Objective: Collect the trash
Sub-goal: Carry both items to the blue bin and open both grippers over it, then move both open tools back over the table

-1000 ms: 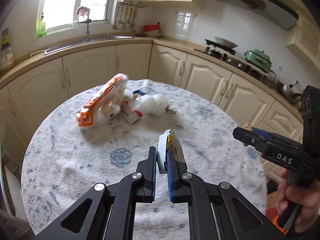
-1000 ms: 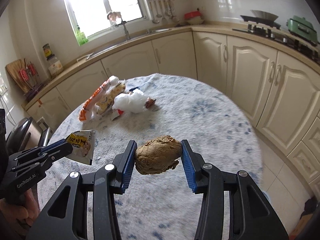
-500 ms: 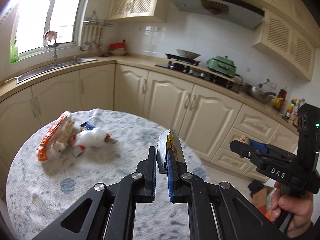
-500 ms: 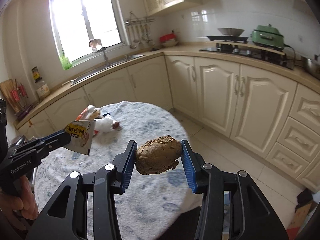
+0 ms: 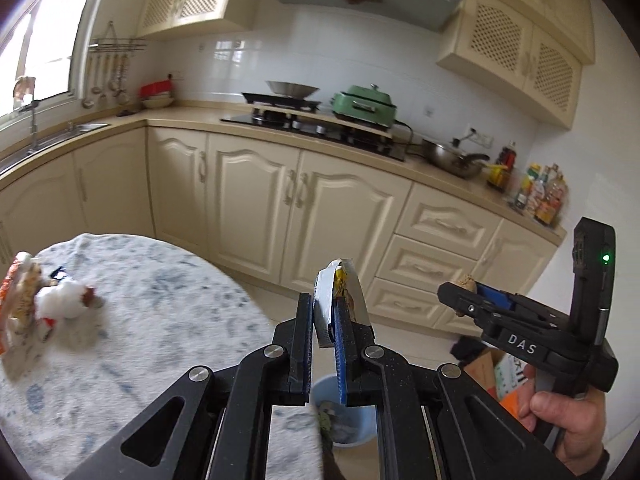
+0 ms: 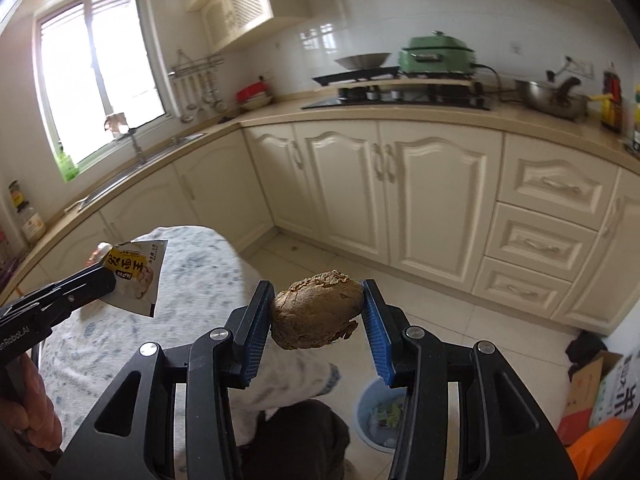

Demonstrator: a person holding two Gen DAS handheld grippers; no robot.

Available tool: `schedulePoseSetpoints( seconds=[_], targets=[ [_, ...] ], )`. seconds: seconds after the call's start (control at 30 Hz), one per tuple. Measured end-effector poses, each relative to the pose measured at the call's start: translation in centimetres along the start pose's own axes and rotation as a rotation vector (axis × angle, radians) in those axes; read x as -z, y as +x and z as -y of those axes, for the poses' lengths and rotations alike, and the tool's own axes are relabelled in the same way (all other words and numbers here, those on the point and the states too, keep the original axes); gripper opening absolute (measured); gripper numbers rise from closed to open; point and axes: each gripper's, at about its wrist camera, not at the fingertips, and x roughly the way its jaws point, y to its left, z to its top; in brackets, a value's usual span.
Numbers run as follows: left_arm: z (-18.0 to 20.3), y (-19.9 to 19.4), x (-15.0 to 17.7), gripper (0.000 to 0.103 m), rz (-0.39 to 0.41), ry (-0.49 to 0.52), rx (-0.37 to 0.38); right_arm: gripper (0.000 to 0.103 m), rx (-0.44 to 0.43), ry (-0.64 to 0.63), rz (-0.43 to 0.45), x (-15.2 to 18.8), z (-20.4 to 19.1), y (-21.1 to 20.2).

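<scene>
My left gripper [image 5: 323, 312] is shut on a silver and yellow snack wrapper [image 5: 340, 292], held in the air past the table edge; it also shows in the right wrist view [image 6: 134, 276]. My right gripper [image 6: 318, 312] is shut on a brown crusty lump of food [image 6: 316, 310]; its tip shows in the left wrist view [image 5: 460, 292]. A light blue trash bin [image 6: 374, 412] with scraps inside stands on the floor below both grippers, also in the left wrist view [image 5: 352, 420]. More trash, an orange packet [image 5: 16, 292] and white tissue [image 5: 64, 300], lies on the round table [image 5: 160, 320].
Cream kitchen cabinets [image 6: 400, 200] run along the wall, with a stove, a green cooker [image 5: 364, 106] and a pan on the counter. A cardboard box and orange items [image 6: 592, 400] sit on the floor at the right. My dark-trousered knee [image 6: 296, 440] is below the grippers.
Both grippers have swung right, away from the table and over the floor, each holding its item. The blue bin has come into view below them.
</scene>
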Motion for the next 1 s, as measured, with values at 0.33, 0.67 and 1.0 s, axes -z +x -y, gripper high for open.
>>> schedulePoseSetpoints(
  seconds=[0.33, 0.67, 1.0],
  targets=[
    [4.2, 12.0, -0.9, 0.006, -0.185, 0.043, 0.065, 0.045, 0.069, 0.152, -0.115, 3.0, 8.1, 4.6],
    [7.0, 25.3, -3.3, 0.007, -0.382, 0.082, 0.063, 0.047, 0.071, 0.308, -0.235, 6.1, 14.1, 9.8],
    [9.0, 31.8, -4.8, 0.088, -0.407, 0.106, -0.049, 0.100, 0.091, 0.387, -0.242, 6.7, 16.3, 10.2]
  ],
)
